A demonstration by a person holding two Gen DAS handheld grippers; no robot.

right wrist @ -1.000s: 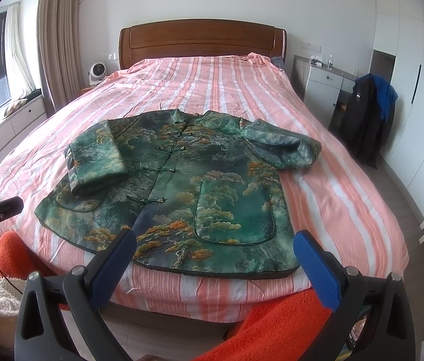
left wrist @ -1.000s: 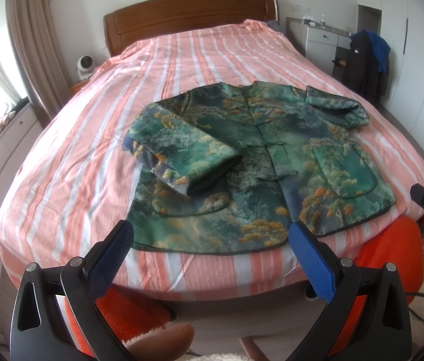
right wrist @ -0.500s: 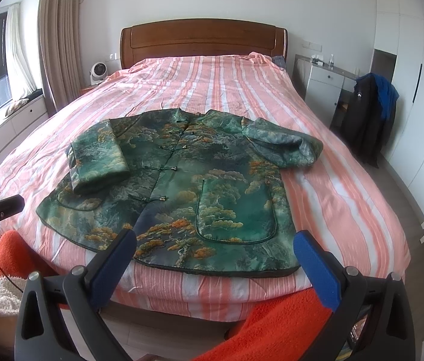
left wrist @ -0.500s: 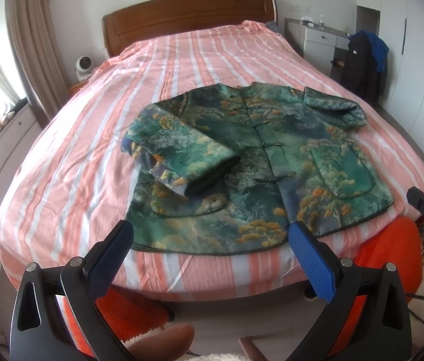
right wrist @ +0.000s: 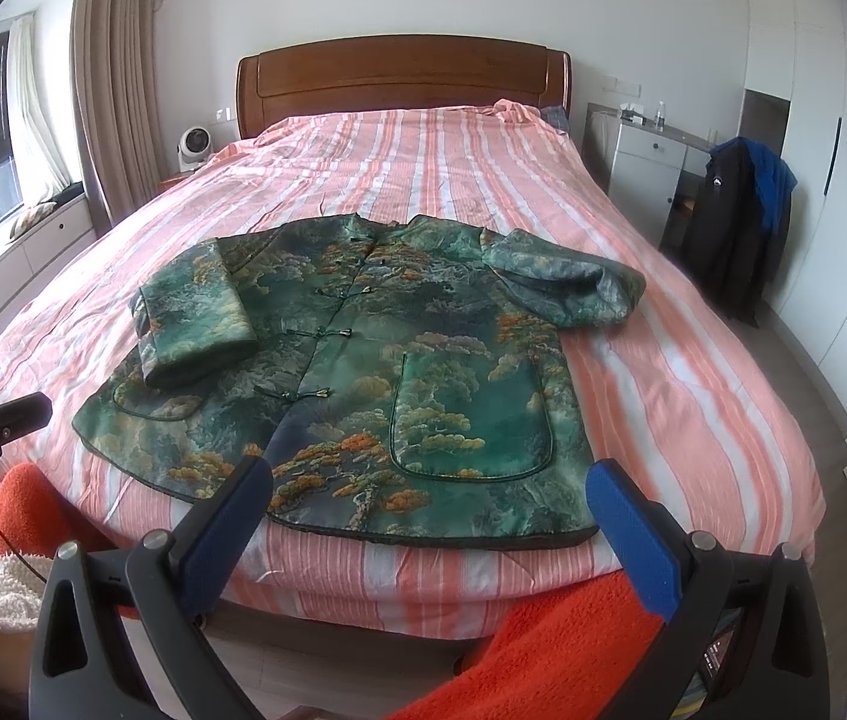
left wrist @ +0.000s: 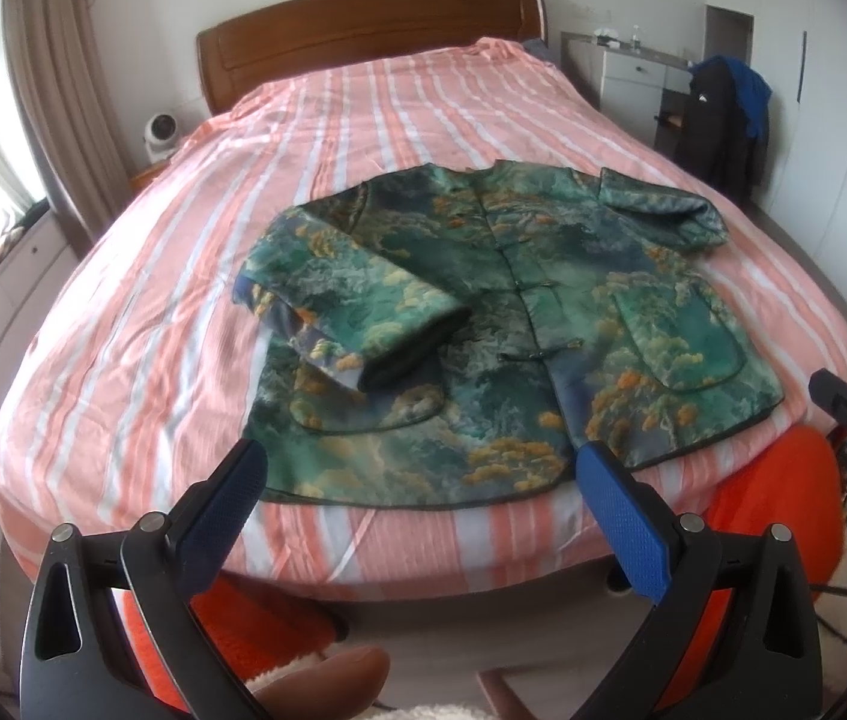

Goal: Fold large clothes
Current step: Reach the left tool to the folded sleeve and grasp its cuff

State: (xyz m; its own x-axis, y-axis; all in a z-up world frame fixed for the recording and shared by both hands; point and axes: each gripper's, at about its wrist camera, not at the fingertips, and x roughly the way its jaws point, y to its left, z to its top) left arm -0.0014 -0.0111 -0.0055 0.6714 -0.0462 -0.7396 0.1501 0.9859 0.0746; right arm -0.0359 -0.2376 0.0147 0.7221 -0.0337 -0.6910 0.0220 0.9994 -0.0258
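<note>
You stand at the foot of a bed covered in a pink and white striped sheet [right wrist: 633, 360], holding a gripper in each hand. A green padded jacket printed with orange and teal trees [left wrist: 543, 360] lies flat, front up, on the near half of the bed, its hem toward you. Its sleeve on your left [left wrist: 357, 312] is folded across the chest; the other sleeve [right wrist: 567, 288] lies bunched out beside the shoulder. Your left gripper [left wrist: 423, 480] hangs in front of the hem, blue-padded fingers [left wrist: 624, 522] spread wide, holding nothing. Your right gripper [right wrist: 429, 498] hangs likewise before the hem, fingers wide apart and empty. Orange fabric [right wrist: 543, 648] shows beneath both grippers.
</note>
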